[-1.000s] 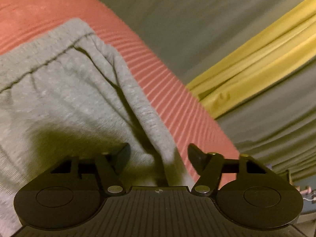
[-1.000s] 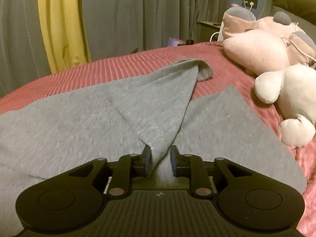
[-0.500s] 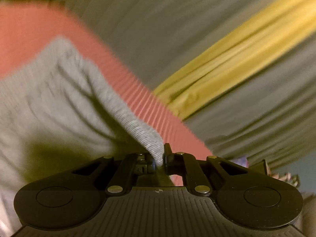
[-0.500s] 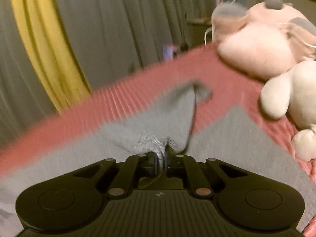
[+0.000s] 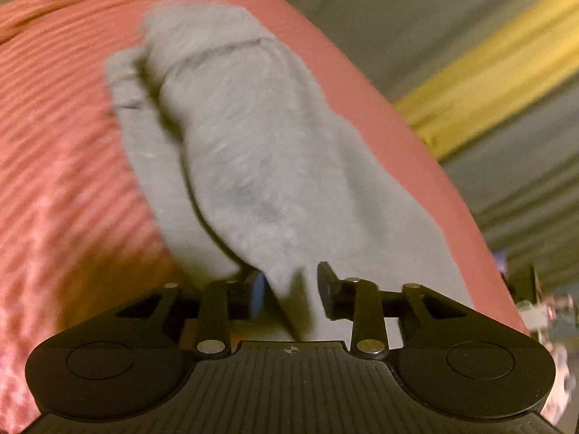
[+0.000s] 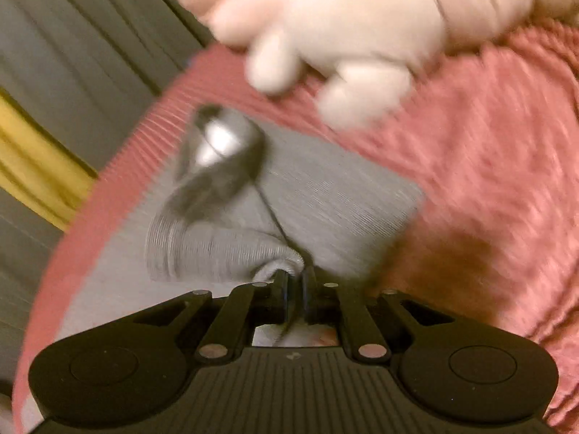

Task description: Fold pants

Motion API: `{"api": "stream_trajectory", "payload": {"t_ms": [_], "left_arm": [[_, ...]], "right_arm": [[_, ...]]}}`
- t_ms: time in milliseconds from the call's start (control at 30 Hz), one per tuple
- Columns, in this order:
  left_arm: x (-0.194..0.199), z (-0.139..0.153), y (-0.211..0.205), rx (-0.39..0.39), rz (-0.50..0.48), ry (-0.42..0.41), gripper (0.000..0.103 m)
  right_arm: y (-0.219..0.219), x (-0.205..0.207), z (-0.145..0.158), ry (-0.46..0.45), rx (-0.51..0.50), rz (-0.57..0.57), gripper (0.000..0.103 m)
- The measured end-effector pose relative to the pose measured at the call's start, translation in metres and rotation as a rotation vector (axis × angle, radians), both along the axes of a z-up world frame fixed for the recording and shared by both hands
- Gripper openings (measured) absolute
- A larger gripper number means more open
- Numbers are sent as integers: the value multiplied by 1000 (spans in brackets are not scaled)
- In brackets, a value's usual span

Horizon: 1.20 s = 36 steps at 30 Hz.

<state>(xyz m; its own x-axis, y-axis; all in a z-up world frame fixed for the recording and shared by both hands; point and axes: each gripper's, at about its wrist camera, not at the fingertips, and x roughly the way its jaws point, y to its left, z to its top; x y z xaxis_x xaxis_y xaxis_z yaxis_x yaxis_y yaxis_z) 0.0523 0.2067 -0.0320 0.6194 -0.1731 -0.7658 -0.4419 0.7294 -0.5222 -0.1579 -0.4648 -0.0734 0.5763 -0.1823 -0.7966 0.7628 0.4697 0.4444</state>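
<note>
Grey pants (image 5: 253, 152) lie doubled over on the bed, filling the centre of the left wrist view from near the top down to the bottom middle, one layer folded over another with a ribbed edge at the upper end. In the right wrist view the pants (image 6: 325, 195) sit in the middle of the frame, a bunched ribbed fold rising just above the tool. Left gripper (image 5: 289, 285): jaws apart, a ridge of grey fabric standing between them; whether either pad touches it cannot be told through the blur. Right gripper (image 6: 295, 282): jaws together, clamped on the bunched edge of the pants. A blurred dark grey shape (image 6: 220, 152) shows left of centre above that fold, with a thin dark line running down toward the jaws; what it is cannot be told. Pink ribbed bedspread (image 5: 54, 144) surrounds the pants on both sides. Pale plush toy (image 6: 343, 36) at top centre of the right wrist view, resting on the bedspread (image 6: 488, 181). Grey curtains (image 5: 416, 18) and a yellow curtain (image 5: 499, 72) at upper right of the left wrist view.
</note>
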Motion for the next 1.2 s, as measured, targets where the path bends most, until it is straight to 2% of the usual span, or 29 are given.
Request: {"api": "stream_trajectory", "payload": {"t_ms": [33, 67, 100, 167, 233, 333, 367, 400, 433, 467, 500, 567, 633, 667, 700, 800, 867, 900, 1000, 1100, 1133, 1200], "left_arm": [[0, -1, 6, 3, 35, -4, 42], [-1, 1, 10, 7, 67, -13, 49], [-5, 6, 11, 14, 81, -34, 64], [1, 8, 16, 42, 103, -51, 71], [14, 3, 17, 53, 113, -49, 73], [14, 2, 23, 38, 137, -35, 65], [15, 4, 21, 43, 137, -29, 53], [16, 5, 18, 56, 131, -25, 48], [17, 5, 17, 71, 118, -24, 45], [16, 3, 20, 83, 108, -20, 37], [9, 7, 23, 94, 101, -16, 31], [14, 1, 28, 100, 93, -10, 27], [6, 2, 33, 75, 104, -12, 22], [4, 1, 35, 59, 110, -17, 19], [0, 1, 37, 46, 114, -21, 17], [-6, 2, 39, 31, 120, -30, 14], [-10, 6, 41, 26, 122, -44, 14], [-13, 8, 42, 28, 118, -56, 13], [-20, 12, 41, 59, 113, -71, 13], [-24, 10, 43, 56, 113, -57, 13], [-26, 9, 44, 47, 120, -51, 13], [-29, 8, 49, 14, 137, -51, 13]], "right_arm": [[-1, -3, -4, -15, 12, -3, 11], [-2, -4, -4, -26, 19, -1, 11], [-2, -3, -3, -26, 13, 5, 12], [-2, 3, 2, -12, -37, 46, 15], [8, 15, 11, 51, -147, 110, 22], [25, 34, 19, 151, -330, 219, 43], [32, 41, 21, 204, -410, 260, 45], [37, 45, 22, 248, -482, 297, 48], [45, 50, 23, 282, -551, 331, 49], [50, 52, 25, 293, -609, 368, 50], [54, 54, 26, 285, -647, 400, 50], [59, 63, 24, 273, -693, 461, 49], [58, 71, 21, 283, -711, 505, 48], [59, 75, 20, 294, -709, 527, 35], [59, 80, 17, 292, -712, 542, 9], [62, 85, 20, 259, -724, 552, 6], [50, 76, 31, 183, -675, 464, 6], [36, 65, 37, 131, -602, 377, 6], [-15, 25, 23, -23, -244, 121, 7], [-43, -3, -14, -78, 17, -39, 10], [-48, -11, -16, -123, 62, -80, 10], [-54, -21, -15, -132, 95, -147, 10]]}}
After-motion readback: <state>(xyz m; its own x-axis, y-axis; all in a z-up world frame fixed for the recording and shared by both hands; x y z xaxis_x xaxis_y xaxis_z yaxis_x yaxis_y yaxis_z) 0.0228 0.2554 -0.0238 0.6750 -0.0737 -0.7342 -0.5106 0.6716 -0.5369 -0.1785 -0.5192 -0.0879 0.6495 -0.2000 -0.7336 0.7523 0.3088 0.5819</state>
